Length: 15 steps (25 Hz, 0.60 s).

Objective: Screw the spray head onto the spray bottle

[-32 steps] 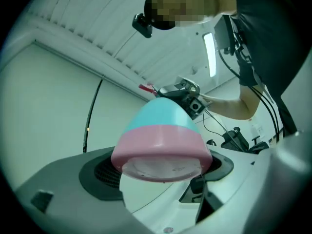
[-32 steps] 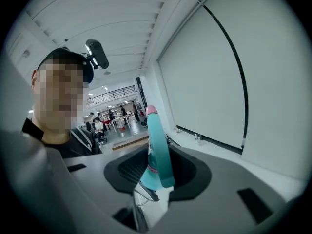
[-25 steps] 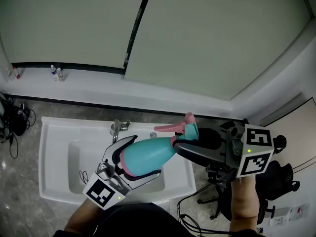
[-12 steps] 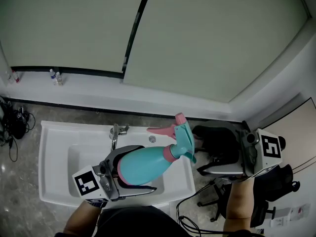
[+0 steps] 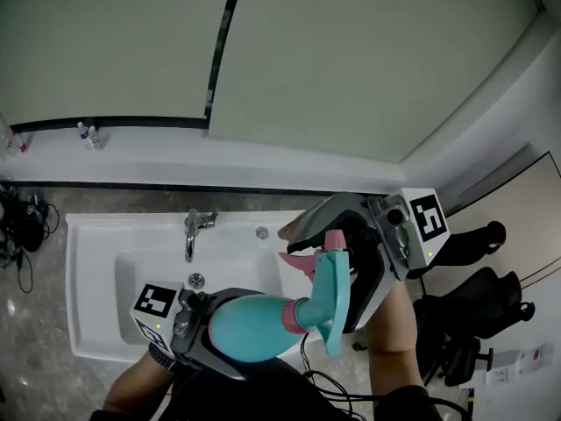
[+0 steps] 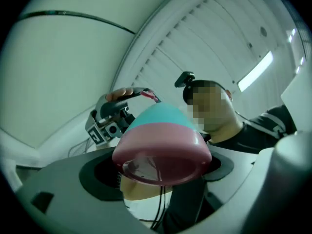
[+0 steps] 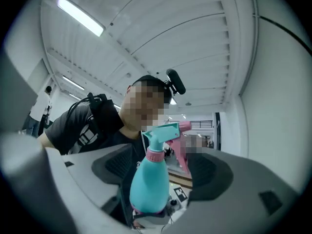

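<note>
A teal spray bottle (image 5: 254, 327) with a pink base lies sideways, and my left gripper (image 5: 230, 331) is shut on its lower end. In the left gripper view the pink base (image 6: 161, 152) fills the gap between the jaws. The teal spray head (image 5: 331, 298) with its pink trigger sits on the bottle's neck above a pink collar (image 7: 154, 155). My right gripper (image 5: 317, 279) reaches in from the upper right. Its jaws are opening wide on either side of the spray head, with no pad touching it.
A white sink (image 5: 96, 253) with a chrome faucet (image 5: 195, 228) lies below, against a white ledge holding small bottles (image 5: 86, 134). Black office chairs (image 5: 478, 318) stand at the right. Cables (image 5: 17, 226) lie on the grey floor at the left.
The right gripper has let go of the spray head, drawn off to the right, then come back over it with wider jaws. The left gripper has brought the bottle lower and nearer.
</note>
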### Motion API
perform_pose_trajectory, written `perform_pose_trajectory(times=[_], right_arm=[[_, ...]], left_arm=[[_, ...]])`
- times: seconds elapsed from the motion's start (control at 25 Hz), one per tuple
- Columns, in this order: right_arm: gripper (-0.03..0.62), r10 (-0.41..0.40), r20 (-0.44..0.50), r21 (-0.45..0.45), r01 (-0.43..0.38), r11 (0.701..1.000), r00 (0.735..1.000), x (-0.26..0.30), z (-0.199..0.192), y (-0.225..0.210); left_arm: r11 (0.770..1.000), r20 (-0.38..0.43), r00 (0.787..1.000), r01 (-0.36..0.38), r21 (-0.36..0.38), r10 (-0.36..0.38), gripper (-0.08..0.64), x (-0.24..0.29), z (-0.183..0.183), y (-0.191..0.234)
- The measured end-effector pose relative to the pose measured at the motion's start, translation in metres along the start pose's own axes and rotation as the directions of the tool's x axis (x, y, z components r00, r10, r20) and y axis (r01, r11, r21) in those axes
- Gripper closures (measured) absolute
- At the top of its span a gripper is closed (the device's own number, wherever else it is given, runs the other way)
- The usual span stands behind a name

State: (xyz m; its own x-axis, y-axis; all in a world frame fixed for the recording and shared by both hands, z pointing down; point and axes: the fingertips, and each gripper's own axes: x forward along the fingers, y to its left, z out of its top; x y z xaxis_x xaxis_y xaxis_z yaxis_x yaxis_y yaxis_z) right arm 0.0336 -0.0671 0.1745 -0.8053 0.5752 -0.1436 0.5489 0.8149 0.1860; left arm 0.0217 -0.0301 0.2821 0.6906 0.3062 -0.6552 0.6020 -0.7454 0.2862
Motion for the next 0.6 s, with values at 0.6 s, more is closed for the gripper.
perform_pose_trajectory(times=[0.6], right_arm=[[0.409,0.082,-0.072,-0.018,-0.084,0.996,0.994,0.014,0.001,0.004]], left_arm=[[0.974,0.097,0.992,0.102,-0.203,-0.084,0.103,0.004,0.004,0.016]])
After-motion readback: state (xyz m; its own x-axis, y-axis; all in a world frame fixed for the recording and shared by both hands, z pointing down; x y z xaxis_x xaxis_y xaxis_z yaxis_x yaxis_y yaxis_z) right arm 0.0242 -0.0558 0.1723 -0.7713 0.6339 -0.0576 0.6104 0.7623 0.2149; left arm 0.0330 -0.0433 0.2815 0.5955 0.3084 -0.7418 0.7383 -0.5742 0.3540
